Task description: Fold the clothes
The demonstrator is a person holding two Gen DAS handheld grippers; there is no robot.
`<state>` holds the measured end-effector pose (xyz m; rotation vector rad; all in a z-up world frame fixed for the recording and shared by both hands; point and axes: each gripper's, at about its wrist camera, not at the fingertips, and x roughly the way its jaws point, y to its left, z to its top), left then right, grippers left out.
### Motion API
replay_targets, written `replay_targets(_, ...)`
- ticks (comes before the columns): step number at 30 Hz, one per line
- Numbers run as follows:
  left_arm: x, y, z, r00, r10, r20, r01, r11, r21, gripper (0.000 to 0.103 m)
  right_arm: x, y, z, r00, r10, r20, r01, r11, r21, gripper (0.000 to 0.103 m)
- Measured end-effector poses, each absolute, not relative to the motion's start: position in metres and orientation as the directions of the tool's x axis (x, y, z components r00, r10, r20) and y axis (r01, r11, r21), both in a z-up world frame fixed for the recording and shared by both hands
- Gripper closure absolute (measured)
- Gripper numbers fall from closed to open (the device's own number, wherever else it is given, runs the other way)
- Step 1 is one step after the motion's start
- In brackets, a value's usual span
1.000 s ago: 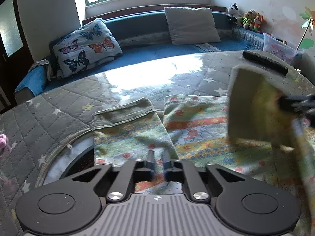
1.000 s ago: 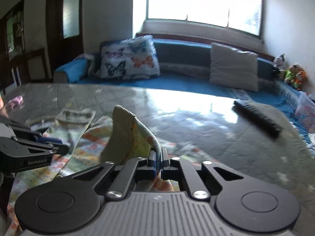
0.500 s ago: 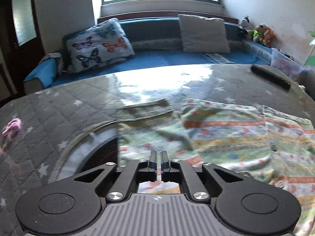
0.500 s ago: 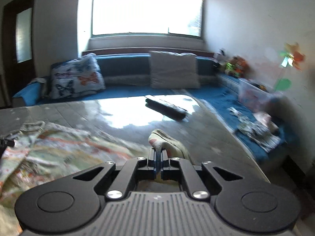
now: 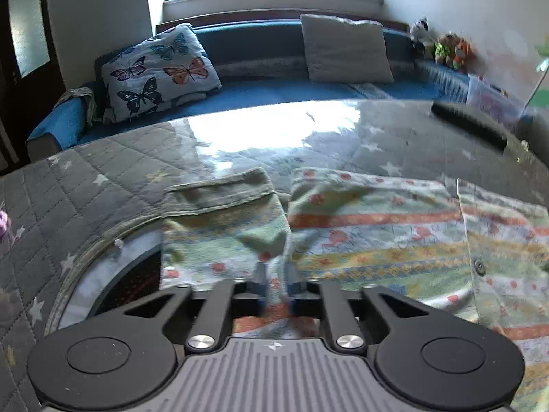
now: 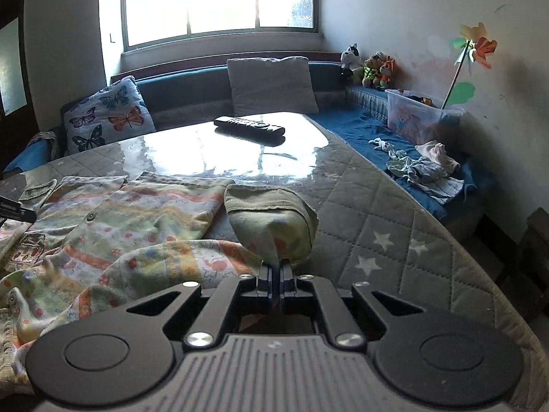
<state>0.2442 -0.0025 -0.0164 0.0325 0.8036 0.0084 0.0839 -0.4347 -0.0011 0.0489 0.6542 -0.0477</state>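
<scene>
Spreading across the quilted grey surface (image 6: pixel 394 206) is a child's patterned shirt (image 6: pixel 113 213), striped in orange, yellow and green with small red prints, its body lying mostly flat with a button showing near the placket. The shirt serves as the landmark here. Behind the shirt, past the surface's glossy, sunlit far end, a blue sofa (image 6: pixel 343 127) runs under the window and along the right wall. On the sofa beyond the shirt sit a butterfly cushion (image 6: pixel 109 120) and a plain grey cushion (image 6: pixel 271 86). To the right of the shirt, on the sofa seat, lies a small heap of baby clothes (image 6: pixel 425 171), with a clear storage box (image 6: pixel 415 116) behind it. A black remote control (image 6: pixel 248 126) rests on the surface beyond the shirt, well apart from it.

The shirt's left sleeve (image 5: pixel 223 226) lies flat with its olive cuff pointing away; the left gripper (image 5: pixel 274 285) sits over its near edge, fingers slightly parted with fabric between them, though motion blur hides whether they grip it. The shirt's right sleeve (image 6: pixel 271 219) is lifted off the surface, cuff bulging upward, pinched by the right gripper (image 6: pixel 274 276), whose fingers are pressed together on the cloth.
</scene>
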Motion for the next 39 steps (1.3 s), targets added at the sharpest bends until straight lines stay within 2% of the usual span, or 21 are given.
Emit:
replay_targets(6, 0.217, 0.023, -0.003, 0.733, 0.09, -0.674, -0.08, 0.996, 0.046, 0.102, 0.083, -0.437, -0.005, 0.795, -0.025, -0.606, 0.074, 0.996, 0.056, 0.1)
replay_targets(16, 0.129, 0.101, 0.021, 0.759, 0.227, -0.61, -0.304, 0.952, -0.023, 0.102, 0.07, -0.444, -0.009, 0.792, -0.033, -0.61, 0.11, 0.99, 0.089, 0.1)
replay_targets(23, 0.07, 0.135, 0.018, 0.748, 0.259, -0.612, -0.404, 0.908, -0.11, 0.102, 0.056, -0.449, -0.009, 0.795, -0.046, -0.605, 0.139, 0.984, 0.108, 0.1)
replay_targets(30, 0.022, 0.145, 0.016, 0.742, 0.268, -0.614, -0.445, 0.882, -0.153, 0.102, 0.028, -0.456, -0.004, 0.794, -0.076, -0.603, 0.175, 0.979, 0.106, 0.1)
replay_targets(35, -0.025, 0.152, 0.013, 0.719, 0.273, -0.64, -0.475, 0.864, -0.165, 0.102, 0.006, -0.455, -0.007, 0.77, -0.065, -0.634, 0.165, 0.981, 0.099, 0.1)
replay_targets(37, -0.042, 0.154, 0.01, 0.704, 0.273, -0.656, -0.479, 0.864, -0.154, 0.102, 0.0, -0.455, -0.01, 0.757, -0.064, -0.65, 0.168, 0.981, 0.098, 0.099)
replay_targets(39, -0.052, 0.156, 0.006, 0.69, 0.264, -0.674, -0.479, 0.865, -0.151, 0.102, -0.004, -0.456, -0.012, 0.747, -0.073, -0.661, 0.18, 0.979, 0.095, 0.094)
